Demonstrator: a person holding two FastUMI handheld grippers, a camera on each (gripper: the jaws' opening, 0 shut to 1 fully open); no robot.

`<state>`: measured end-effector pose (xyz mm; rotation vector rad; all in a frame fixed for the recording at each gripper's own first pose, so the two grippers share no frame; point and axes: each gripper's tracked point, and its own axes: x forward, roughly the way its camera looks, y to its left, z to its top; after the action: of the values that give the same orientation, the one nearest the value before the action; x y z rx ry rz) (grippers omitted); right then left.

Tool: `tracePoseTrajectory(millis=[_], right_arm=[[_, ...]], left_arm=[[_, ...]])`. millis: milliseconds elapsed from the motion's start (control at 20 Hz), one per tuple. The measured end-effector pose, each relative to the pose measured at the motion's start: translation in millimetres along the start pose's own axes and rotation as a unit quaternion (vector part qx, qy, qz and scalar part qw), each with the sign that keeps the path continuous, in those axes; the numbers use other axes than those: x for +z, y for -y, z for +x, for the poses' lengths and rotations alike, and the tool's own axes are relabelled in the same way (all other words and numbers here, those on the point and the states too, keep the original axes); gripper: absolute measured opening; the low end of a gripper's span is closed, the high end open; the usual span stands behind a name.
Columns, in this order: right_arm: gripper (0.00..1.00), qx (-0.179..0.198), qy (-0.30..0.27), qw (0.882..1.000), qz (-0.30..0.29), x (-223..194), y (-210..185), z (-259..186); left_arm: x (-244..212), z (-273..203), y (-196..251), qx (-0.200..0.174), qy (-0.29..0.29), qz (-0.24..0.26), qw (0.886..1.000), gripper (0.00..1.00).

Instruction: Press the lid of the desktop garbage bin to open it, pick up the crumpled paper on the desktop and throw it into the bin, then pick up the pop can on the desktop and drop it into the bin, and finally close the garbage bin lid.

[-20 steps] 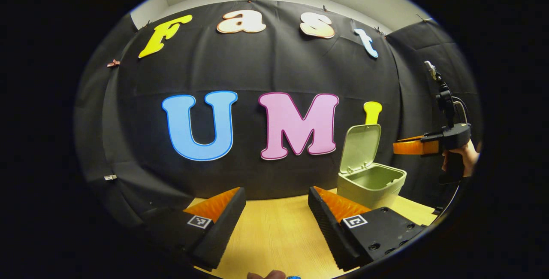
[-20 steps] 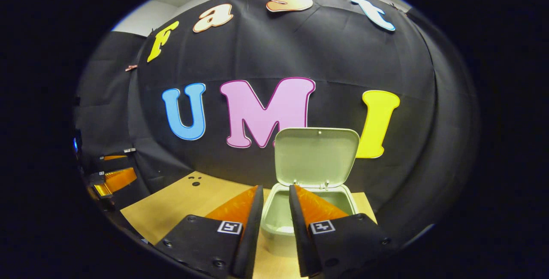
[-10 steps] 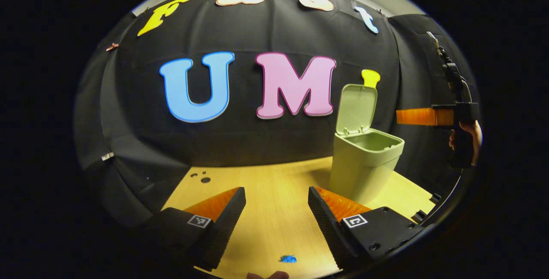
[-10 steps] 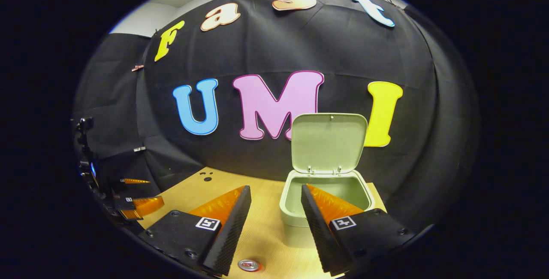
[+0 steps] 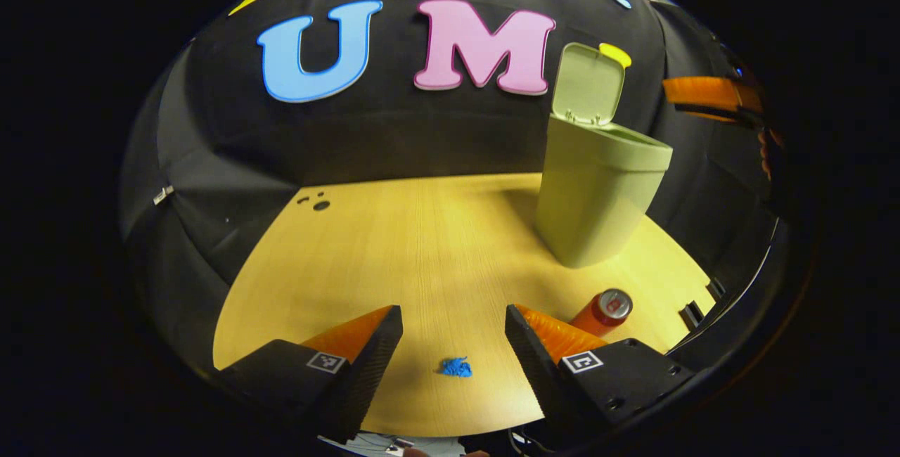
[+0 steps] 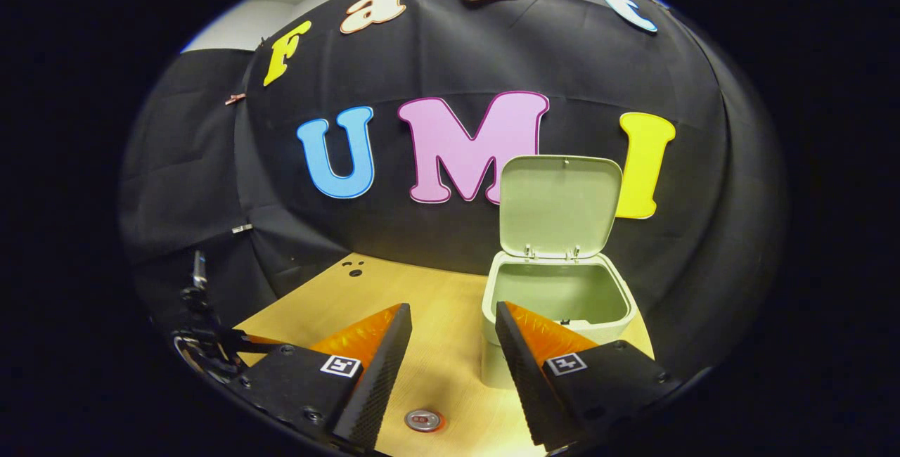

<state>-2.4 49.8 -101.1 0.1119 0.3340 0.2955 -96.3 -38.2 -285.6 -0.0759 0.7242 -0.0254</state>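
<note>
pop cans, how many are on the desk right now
1. The pop can stands upright on the desk in front of the open bin, beside the left gripper. Others could be hidden out of frame.

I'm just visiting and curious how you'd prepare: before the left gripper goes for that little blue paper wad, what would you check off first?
1. Bin lid open: ok, it stands upright behind the garbage bin.
2. Crumpled paper on the table: ok, lying ahead between the left gripper fingers, not gripped.
3. Left gripper open: ok, fingers apart, nothing held.
4. Right gripper free: ok, open and holding nothing, above the pop can.
5. Pop can out of the way: ok, it stands upright to the right of the paper, apart from it.
6. Bin contents: cannot tell, the bottom is hidden.
</note>
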Motion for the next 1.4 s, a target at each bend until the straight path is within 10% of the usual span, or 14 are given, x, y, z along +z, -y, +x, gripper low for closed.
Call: tracePoseTrajectory(millis=[700,1400], right_arm=[[0.8,-0.068,-0.022,0.997,0.016,-16,19,-65],[0.8,-0.106,-0.035,0.993,0.029,-35,-20,-84]], left_arm=[[-119,70,-6,-0.02,-0.12,0.026,0.992,0.78],[-121,91,2,-0.061,-0.106,0.064,0.99,0.45]])
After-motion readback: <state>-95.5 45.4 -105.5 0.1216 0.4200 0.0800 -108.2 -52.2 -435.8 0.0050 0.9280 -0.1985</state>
